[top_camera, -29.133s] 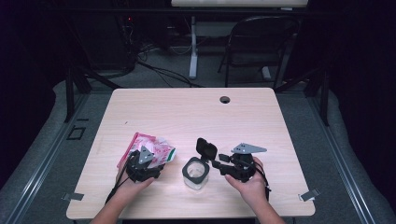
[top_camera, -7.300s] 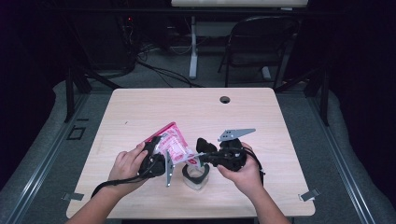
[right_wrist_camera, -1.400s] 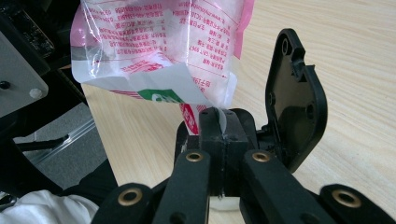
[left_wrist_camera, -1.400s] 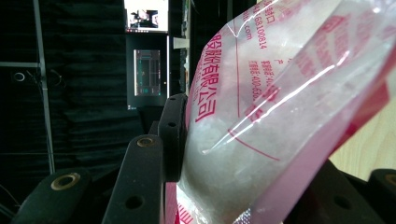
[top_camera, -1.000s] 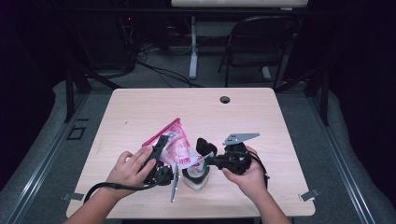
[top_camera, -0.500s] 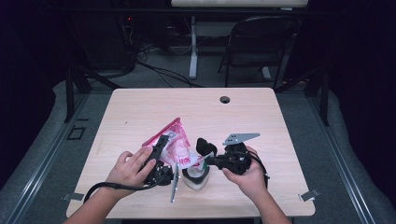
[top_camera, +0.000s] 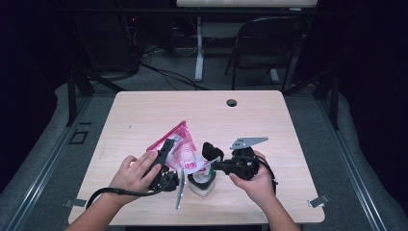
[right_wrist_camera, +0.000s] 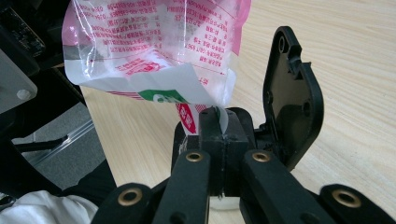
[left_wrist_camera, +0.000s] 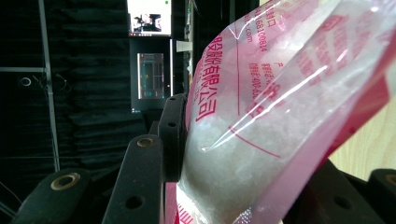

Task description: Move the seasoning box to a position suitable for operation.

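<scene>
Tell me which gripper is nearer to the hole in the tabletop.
Right. The right gripper sits in front of the hole, only a little to its left, pinching the pink bag by a corner. The left gripper grips the bag farther left and is farther from the hole.

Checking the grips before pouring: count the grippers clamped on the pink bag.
2. The left gripper grips the pink bag across its full body, at the left. The right gripper pinches the bag's lower corner, above the white container.

My matt black plastic jaws hold a glossy, crinkled clear-and-pink plastic bag [right_wrist_camera: 154, 51] over the pale wood-grain surface [right_wrist_camera: 355, 93].
</scene>
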